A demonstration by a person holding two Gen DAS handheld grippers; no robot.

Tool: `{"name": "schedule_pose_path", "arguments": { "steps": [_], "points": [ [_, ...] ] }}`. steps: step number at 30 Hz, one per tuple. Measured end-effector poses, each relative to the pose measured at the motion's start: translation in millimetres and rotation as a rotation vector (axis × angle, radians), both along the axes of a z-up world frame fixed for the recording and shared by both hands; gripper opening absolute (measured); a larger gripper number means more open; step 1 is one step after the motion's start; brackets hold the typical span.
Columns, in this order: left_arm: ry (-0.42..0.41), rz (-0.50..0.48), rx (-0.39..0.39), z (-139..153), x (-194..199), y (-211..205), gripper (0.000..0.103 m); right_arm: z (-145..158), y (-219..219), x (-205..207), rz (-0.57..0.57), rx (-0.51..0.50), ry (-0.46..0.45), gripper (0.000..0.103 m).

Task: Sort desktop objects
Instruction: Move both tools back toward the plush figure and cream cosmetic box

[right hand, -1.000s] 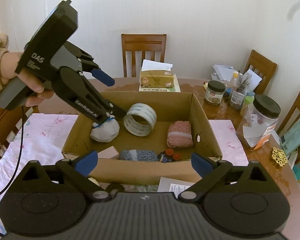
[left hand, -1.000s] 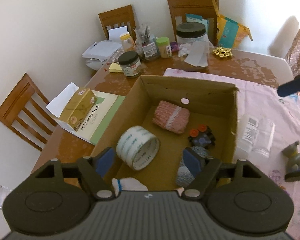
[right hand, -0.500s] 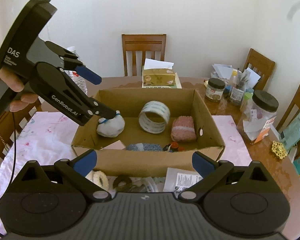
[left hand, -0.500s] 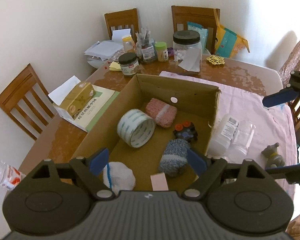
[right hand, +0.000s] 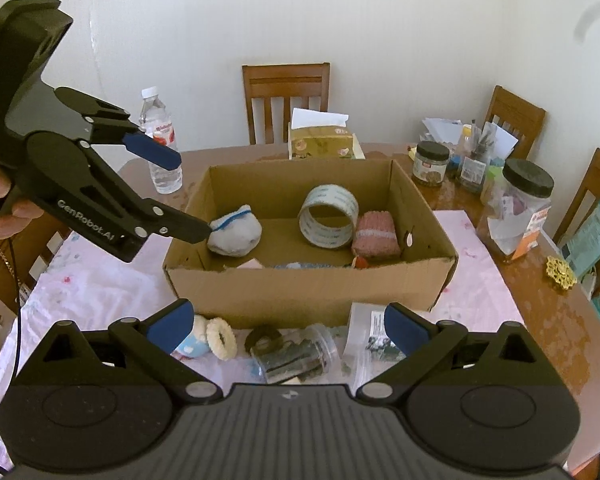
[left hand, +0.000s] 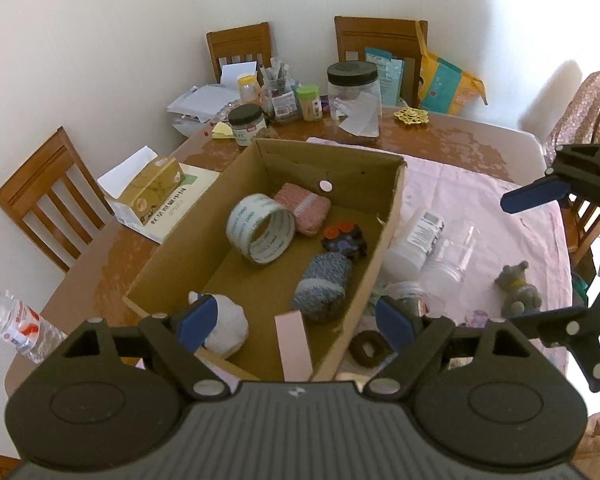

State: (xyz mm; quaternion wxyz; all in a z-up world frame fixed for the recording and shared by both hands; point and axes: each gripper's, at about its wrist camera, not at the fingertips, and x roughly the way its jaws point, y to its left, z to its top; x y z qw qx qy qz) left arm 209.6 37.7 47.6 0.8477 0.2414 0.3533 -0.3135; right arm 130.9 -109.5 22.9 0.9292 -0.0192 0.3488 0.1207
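Note:
An open cardboard box (left hand: 384, 232) (right hand: 300, 292) holds a tape roll (left hand: 260, 228) (right hand: 329, 216), a pink knit roll (left hand: 306, 214) (right hand: 376, 236), a grey-blue knit roll (left hand: 322, 286), a small dark toy with orange wheels (left hand: 344, 240), a white bundle (left hand: 226, 326) (right hand: 234, 232) and a pink card (left hand: 294, 346). My left gripper (left hand: 296, 322) (right hand: 180, 196) is open and empty, above the box's near-left corner. My right gripper (right hand: 286, 326) (left hand: 540, 260) is open and empty, in front of the box. Outside lie a clear jar (right hand: 292, 356), a dark ring (right hand: 262, 338) (left hand: 366, 348), a white ring (right hand: 221, 338) and a grey toy animal (left hand: 516, 290).
A pink cloth (left hand: 500, 216) covers the wooden table (left hand: 452, 140). A tissue box (right hand: 320, 144), jars (right hand: 516, 200), a water bottle (right hand: 160, 148), a gold coaster (right hand: 560, 272) and plastic bags (left hand: 428, 248) sit around. Wooden chairs (right hand: 286, 100) ring the table.
My left gripper has risen and pulled back out of the box, open, leaving the white bundle inside. My right gripper has pulled back a little from the box.

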Motion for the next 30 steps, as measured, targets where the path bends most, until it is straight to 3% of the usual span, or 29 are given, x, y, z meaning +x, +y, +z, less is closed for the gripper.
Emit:
{"name": "schedule_pose_path", "arguments": {
  "steps": [16,30],
  "points": [
    [0.022,0.004,-0.037,-21.8,-47.6,19.8,0.087,-27.2,9.9,-20.8,0.006,0.007,0.052,0.103],
    [0.077,0.055,-0.033,-61.4,-53.3,26.4,0.087,-40.5,10.4,-29.4,-0.022,0.022,0.082,0.103]
  ]
}}
